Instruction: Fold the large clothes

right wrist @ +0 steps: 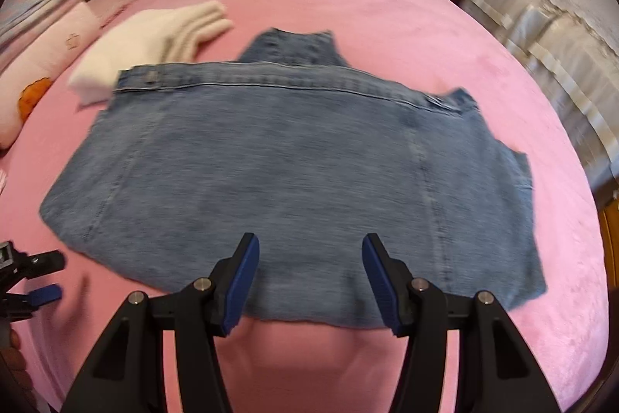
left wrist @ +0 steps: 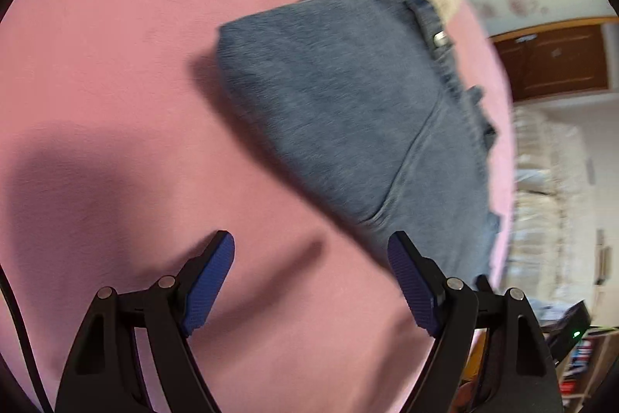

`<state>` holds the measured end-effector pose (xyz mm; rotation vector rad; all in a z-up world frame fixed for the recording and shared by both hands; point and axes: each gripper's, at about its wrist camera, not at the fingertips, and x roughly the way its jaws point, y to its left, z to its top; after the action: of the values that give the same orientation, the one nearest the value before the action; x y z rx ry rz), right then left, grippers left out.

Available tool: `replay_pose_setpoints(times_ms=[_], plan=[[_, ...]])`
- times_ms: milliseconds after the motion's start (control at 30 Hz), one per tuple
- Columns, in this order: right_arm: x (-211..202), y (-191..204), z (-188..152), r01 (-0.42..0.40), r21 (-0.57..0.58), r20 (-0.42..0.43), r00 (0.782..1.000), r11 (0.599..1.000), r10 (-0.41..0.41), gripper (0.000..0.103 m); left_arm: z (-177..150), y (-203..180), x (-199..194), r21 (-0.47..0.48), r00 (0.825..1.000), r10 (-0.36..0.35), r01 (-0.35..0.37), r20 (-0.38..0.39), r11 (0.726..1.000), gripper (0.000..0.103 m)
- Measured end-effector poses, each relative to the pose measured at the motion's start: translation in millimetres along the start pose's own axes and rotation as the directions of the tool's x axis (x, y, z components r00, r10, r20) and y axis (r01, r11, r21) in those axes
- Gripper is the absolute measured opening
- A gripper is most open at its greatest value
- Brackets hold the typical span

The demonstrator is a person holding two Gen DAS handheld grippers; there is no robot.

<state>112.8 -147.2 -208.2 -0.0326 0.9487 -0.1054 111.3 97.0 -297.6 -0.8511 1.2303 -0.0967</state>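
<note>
A blue denim garment point(right wrist: 286, 173) lies folded into a flat wide shape on the pink bed cover point(right wrist: 425, 37), its seamed band across the far side. My right gripper point(right wrist: 309, 277) is open and empty above the garment's near edge. My left gripper point(left wrist: 311, 277) is open and empty above the pink cover, with the denim garment point(left wrist: 348, 103) just ahead to its right. The left gripper also shows at the left edge of the right wrist view point(right wrist: 42, 277), beside the garment's left corner.
A folded cream garment point(right wrist: 154, 41) lies behind the denim on the left, touching its far corner. Pink pillows point(right wrist: 46, 37) are stacked at the far left. A covered sofa point(right wrist: 549, 26) stands right of the bed, wardrobe doors and a brown door behind.
</note>
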Motion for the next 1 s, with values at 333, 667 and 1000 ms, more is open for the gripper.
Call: replay_pose_setpoints(times_ms=[333,667,1000], plan=[[19.1,12.2,0.0,-0.069,0.006,0.050,0.996,0.998,0.068,0.056,48.7,-15.0,48.9,0.108,0.964,-0.206,0.190,0.165,0.976,0.080],[38.8,6.3,4.9,-0.014,0.019,0.079,0.997,1.000,0.013,0.055,76.7,-47.6,58.9,0.183,0.965,-0.153,0.115,0.214,0.976,0.022],[91.2,30.0,21.7,0.034,-0.192,0.051,0.998,0.981,-0.025,0.003,29.9,-149.0,-2.5,0.502,0.923,-0.180,-0.016,0.340,0.865,0.015]])
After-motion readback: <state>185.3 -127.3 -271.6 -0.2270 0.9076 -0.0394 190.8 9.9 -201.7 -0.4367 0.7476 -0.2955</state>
